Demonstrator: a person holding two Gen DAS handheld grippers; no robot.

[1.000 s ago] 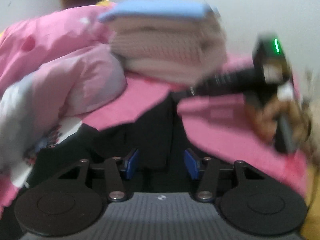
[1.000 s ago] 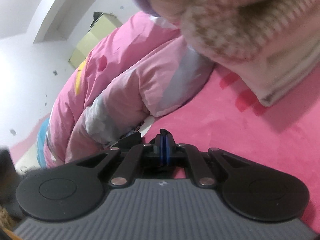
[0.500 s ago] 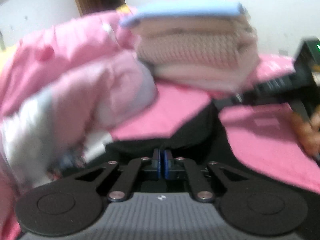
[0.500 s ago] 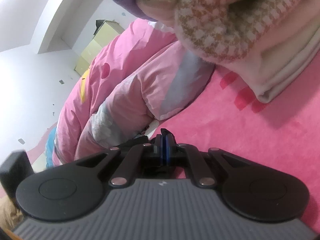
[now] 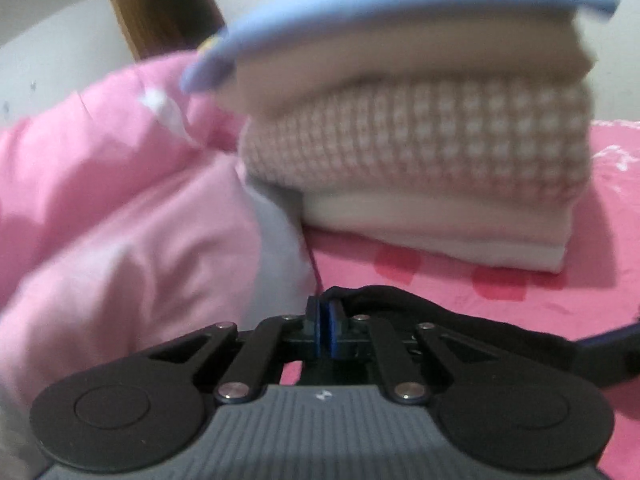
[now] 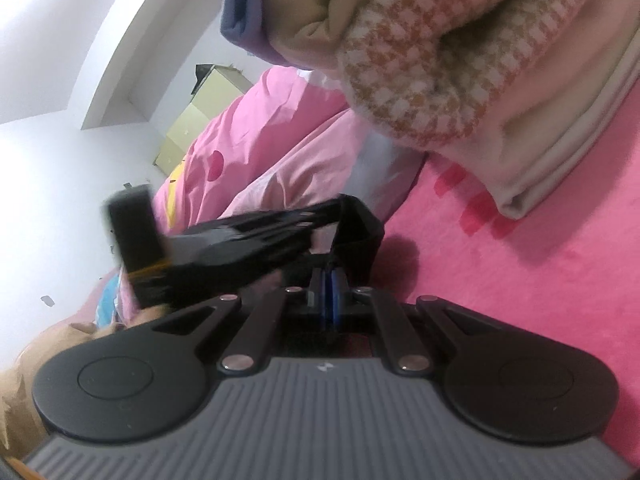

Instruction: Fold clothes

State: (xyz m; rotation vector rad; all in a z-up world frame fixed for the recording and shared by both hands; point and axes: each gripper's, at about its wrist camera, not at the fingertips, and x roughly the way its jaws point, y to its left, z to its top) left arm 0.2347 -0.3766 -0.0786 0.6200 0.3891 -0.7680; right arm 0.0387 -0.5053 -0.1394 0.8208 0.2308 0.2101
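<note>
Black cloth (image 5: 460, 320) is pinched in the left claw (image 5: 323, 334), pads pressed together. The right claw (image 6: 330, 300) pinches it too, near the folded stack (image 5: 432, 152) on the pink bed (image 6: 520, 280).

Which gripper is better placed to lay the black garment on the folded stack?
Probably left: the left gripper, shut on the black garment, squarely faces the folded stack. The right gripper meets it obliquely.

Pink quilt (image 5: 120, 208), yellow cabinet (image 6: 192, 120), brown wooden door (image 5: 160, 12).
</note>
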